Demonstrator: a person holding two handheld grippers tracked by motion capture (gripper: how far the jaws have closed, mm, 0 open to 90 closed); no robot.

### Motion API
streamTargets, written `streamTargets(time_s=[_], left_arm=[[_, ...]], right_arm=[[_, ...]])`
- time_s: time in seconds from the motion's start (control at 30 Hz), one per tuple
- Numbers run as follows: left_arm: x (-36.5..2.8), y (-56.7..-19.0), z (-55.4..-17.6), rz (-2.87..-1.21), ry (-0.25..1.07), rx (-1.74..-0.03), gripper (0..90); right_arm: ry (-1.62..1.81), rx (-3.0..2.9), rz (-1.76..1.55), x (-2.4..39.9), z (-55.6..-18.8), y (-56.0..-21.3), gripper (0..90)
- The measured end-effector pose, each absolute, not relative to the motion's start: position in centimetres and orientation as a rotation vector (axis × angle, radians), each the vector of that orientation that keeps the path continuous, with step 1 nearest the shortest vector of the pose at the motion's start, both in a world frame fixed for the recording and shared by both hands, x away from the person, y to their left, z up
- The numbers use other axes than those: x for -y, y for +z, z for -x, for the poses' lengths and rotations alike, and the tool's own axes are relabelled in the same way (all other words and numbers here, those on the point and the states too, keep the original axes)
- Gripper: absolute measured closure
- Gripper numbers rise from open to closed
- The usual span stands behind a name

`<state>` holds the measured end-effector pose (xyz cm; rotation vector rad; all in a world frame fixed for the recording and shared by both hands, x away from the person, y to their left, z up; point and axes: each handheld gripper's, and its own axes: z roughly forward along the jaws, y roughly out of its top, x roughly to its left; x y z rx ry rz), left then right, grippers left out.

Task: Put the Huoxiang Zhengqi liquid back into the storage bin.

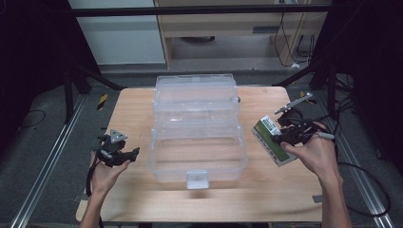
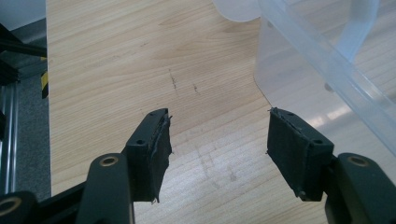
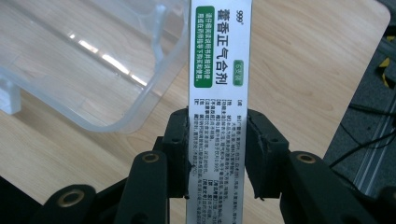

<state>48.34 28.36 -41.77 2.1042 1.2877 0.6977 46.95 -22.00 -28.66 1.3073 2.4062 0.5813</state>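
Holding the medicine box [image 3: 219, 93] clamped between your right fingers [image 3: 218, 154], raised off the surface [image 1: 266, 190], just right of the clear plastic bin [image 1: 197, 128]. Your left fingers [image 2: 217, 154] stand wide apart, empty, beside the bin's left wall.

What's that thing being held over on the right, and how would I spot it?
Start at the big clear plastic bin mid-table. Just right of it, the right gripper has its jaws clamped on a slim white-and-green medicine box. It is the one printed, coloured thing there.
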Motion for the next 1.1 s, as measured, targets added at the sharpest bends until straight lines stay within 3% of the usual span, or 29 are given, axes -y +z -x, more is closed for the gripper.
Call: streamTargets(time_s=[1.1], left_arm=[[-28.6,-41.8,-48.4,-2.098,0.698,-1.295,39.0]], right_arm=[[0.709,-2.624,-0.860,16.0,-47.8,-24.6,64.3]])
